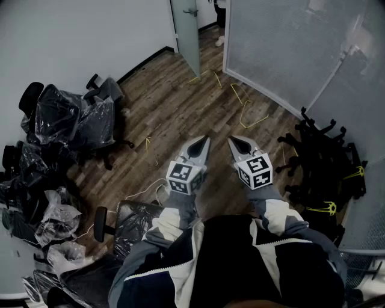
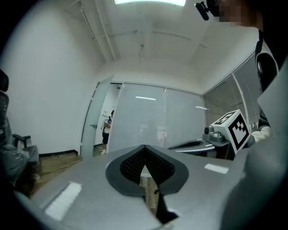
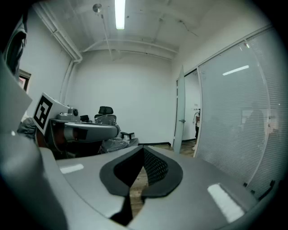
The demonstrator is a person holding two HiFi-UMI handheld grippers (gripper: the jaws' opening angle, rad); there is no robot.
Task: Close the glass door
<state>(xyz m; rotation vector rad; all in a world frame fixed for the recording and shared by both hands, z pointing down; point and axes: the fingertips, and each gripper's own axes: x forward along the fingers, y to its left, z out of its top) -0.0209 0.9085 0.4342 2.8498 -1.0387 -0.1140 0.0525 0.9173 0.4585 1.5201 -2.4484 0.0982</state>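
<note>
The left gripper (image 1: 201, 144) and right gripper (image 1: 236, 143) were closed, empty, well short of the far open glass door (image 1: 187, 36); approaching, then pushing near its handle (image 1: 191, 11), seemed best

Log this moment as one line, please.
door: open, far ahead, untouched | left gripper: shut, empty | right gripper: shut, empty

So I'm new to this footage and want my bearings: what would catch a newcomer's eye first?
The left gripper and right gripper sit side by side at the centre, both shut and empty, aimed toward the open door at the top. Plastic-wrapped chairs crowd the left side, and a black heap of chair bases lies at the right by the glass wall.
</note>
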